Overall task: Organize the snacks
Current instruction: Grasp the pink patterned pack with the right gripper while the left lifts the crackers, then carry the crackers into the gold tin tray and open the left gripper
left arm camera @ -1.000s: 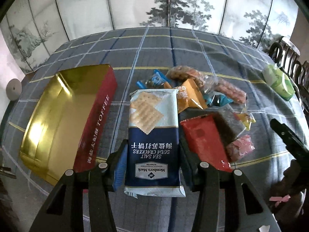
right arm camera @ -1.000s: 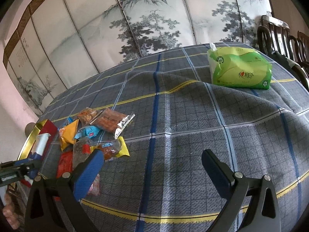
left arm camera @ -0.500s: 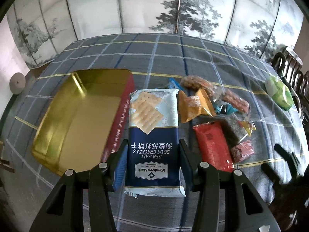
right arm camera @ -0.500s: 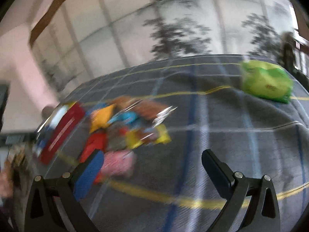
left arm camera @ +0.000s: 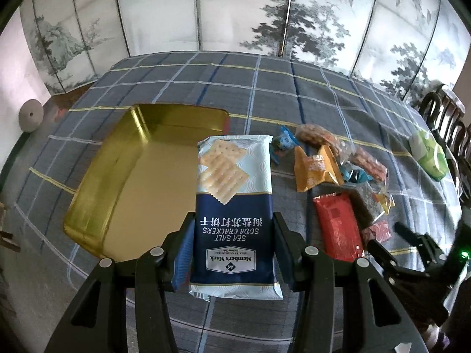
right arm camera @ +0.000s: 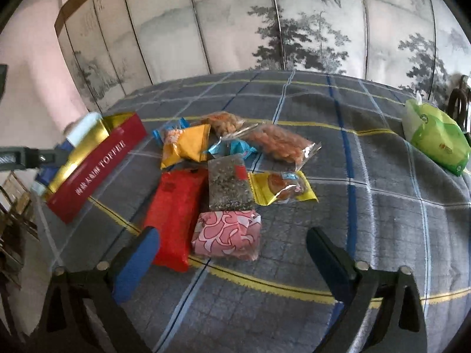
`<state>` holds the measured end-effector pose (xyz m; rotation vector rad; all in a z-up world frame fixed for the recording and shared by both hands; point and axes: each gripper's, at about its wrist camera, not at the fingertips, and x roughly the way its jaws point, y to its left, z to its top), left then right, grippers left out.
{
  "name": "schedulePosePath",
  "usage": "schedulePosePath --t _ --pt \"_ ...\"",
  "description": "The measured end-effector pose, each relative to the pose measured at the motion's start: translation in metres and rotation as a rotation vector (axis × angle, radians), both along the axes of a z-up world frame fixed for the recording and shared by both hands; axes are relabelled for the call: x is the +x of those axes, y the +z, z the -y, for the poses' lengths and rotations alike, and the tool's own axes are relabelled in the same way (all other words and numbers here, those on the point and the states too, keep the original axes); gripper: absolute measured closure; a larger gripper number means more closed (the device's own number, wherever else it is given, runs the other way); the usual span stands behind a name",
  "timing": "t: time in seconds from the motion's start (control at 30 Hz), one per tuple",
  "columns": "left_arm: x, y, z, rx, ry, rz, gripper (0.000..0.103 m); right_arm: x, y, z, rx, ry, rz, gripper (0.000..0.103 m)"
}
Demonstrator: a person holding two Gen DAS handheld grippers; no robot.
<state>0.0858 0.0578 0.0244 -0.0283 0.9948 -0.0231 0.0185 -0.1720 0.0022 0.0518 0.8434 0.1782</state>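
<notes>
My left gripper (left arm camera: 232, 226) is shut on a blue and white pack of soda crackers (left arm camera: 234, 200) and holds it in the air over the right part of the open gold tin (left arm camera: 97, 176), whose red outer wall (right arm camera: 97, 167) shows in the right wrist view. My right gripper (right arm camera: 232, 244) is open and empty, low over the table, just in front of a pink patterned packet (right arm camera: 226, 235) and a red packet (right arm camera: 176, 206). Behind them lie a dark speckled packet (right arm camera: 229, 182), a yellow packet (right arm camera: 282, 188), an orange packet (right arm camera: 185, 145) and clear bags of snacks (right arm camera: 279, 142).
The table has a grey checked cloth (right arm camera: 368, 220). A green tissue pack (right arm camera: 435, 135) lies at the far right. Dark wooden chairs (left arm camera: 444, 114) stand at the right edge. A painted folding screen (left arm camera: 235, 14) runs behind the table.
My left gripper has lifted the crackers and carried them left, over the tin. My right gripper has swung left from the bare cloth toward the pile of snacks.
</notes>
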Motion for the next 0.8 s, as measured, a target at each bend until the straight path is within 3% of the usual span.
schedulePosePath --t 0.03,0.2,0.27,0.3,0.5,0.8 --pt "0.0 0.001 -0.002 0.001 0.003 0.002 0.058 0.004 -0.003 -0.001 -0.002 -0.003 -0.018 0.018" --pt "0.004 0.006 -0.012 0.01 0.017 0.009 0.058 0.016 -0.011 -0.002 -0.022 -0.017 -0.068 0.031" --pt "0.006 0.007 -0.017 0.009 0.027 0.009 0.058 0.016 -0.012 -0.005 -0.046 -0.004 -0.061 0.05" --pt "0.009 0.008 -0.023 0.01 0.037 0.008 0.058 0.016 -0.012 -0.008 -0.073 0.002 -0.057 0.053" --pt "0.023 0.013 -0.052 0.032 0.076 0.01 0.058 0.006 -0.007 0.004 -0.061 0.0 -0.036 0.054" --pt "0.061 -0.003 -0.095 0.071 0.134 -0.028 0.058 -0.004 -0.002 0.056 -0.032 -0.133 -0.015 0.054"
